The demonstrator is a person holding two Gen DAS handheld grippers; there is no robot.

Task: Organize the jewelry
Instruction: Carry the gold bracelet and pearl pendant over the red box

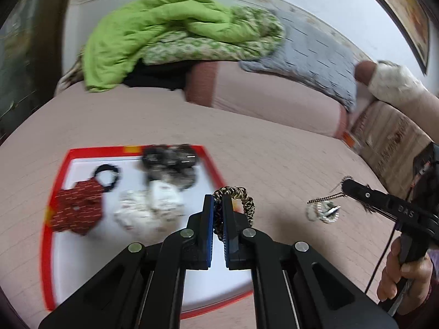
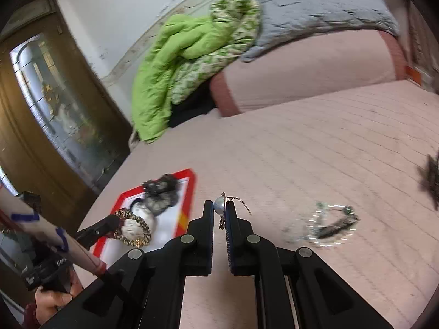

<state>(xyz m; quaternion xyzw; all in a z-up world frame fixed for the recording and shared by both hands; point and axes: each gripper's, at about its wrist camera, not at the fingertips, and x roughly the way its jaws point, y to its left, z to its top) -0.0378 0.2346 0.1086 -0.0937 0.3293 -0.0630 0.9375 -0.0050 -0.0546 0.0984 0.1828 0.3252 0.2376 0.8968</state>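
Bed [image 1: 274, 148]: scrunchie-filled red tray [image 1: 82, 152]

We saw a big bed with a pink cover [image 1: 274, 159]. A bright green blanket [image 1: 153, 30] lay bunched up at the far side, on top of a green and white patterned quilt [image 1: 219, 46]. Beside them sat a grey quilted pillow [image 1: 315, 63] on a pink cushion [image 1: 274, 101]. A brown door [image 2: 49, 115] with glass stood by the white wall [image 2: 123, 5].
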